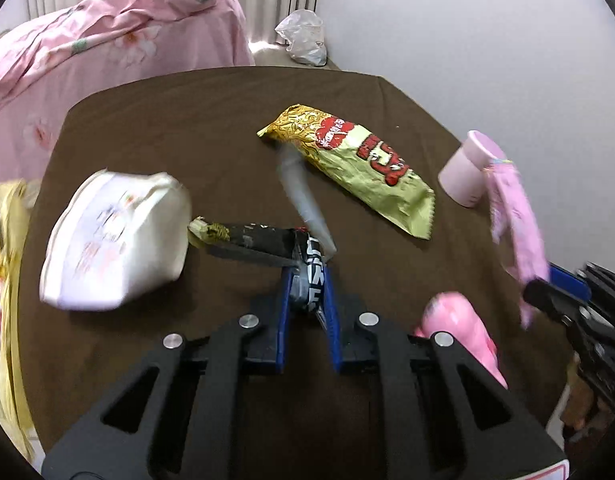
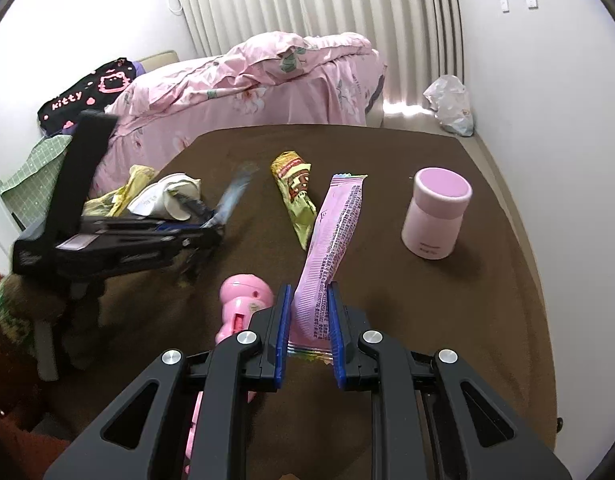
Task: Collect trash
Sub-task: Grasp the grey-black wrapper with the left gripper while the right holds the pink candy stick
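My left gripper is shut on a black and blue snack wrapper and holds it above the brown table; the wrapper's free end is blurred. It also shows in the right wrist view. My right gripper is shut on a long pink wrapper, which stands up between its pads; it also shows in the left wrist view. A green and yellow snack bag lies on the table ahead. A crumpled white bag lies at the left.
A pink cup stands at the right of the table. A pink toy lies near my right gripper. Yellow plastic hangs at the table's left edge. A pink-covered bed is beyond, and a plastic bag on the floor.
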`<state>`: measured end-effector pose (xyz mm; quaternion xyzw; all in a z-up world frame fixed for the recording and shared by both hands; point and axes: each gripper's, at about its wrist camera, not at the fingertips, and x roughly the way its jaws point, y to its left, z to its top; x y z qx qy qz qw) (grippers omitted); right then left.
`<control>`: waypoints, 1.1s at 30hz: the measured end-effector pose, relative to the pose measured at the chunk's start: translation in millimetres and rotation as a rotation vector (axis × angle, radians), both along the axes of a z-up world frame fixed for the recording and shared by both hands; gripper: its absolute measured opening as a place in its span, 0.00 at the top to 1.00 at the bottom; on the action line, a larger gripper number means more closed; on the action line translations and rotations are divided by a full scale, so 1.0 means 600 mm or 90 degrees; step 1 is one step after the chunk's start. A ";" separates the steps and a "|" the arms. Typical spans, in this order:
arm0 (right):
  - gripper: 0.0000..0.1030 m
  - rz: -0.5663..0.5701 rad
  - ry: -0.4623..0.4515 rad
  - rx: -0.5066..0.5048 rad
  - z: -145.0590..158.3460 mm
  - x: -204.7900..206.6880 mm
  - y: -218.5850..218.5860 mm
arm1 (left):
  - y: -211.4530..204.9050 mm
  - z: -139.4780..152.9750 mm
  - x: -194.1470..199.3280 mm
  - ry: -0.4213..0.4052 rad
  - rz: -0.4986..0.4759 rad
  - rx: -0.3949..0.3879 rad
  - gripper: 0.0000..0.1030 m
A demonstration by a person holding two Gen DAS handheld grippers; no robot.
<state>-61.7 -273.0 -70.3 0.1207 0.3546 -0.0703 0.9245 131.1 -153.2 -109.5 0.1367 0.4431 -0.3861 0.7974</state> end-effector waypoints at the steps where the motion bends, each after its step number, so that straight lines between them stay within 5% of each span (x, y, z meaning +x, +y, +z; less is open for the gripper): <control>1: 0.83 0.007 -0.001 -0.003 0.000 0.002 0.005 | 0.012 0.005 -0.006 0.001 0.003 -0.006 0.85; 12: 0.83 0.064 0.023 -0.040 -0.006 0.017 0.051 | 0.107 0.018 -0.049 0.103 -0.051 -0.043 0.81; 16: 0.83 0.066 0.025 -0.038 -0.008 0.017 0.055 | 0.139 0.021 -0.053 0.047 0.000 -0.009 0.59; 21: 0.83 0.061 0.028 -0.049 -0.011 0.017 0.055 | 0.174 0.036 -0.043 -0.031 0.082 0.020 0.58; 29: 0.83 0.047 0.033 -0.060 -0.016 0.009 0.049 | 0.182 0.064 -0.052 0.027 0.043 -0.084 0.45; 33: 0.82 0.036 0.054 -0.060 -0.024 0.008 0.037 | 0.126 0.046 -0.060 0.006 0.022 -0.028 0.45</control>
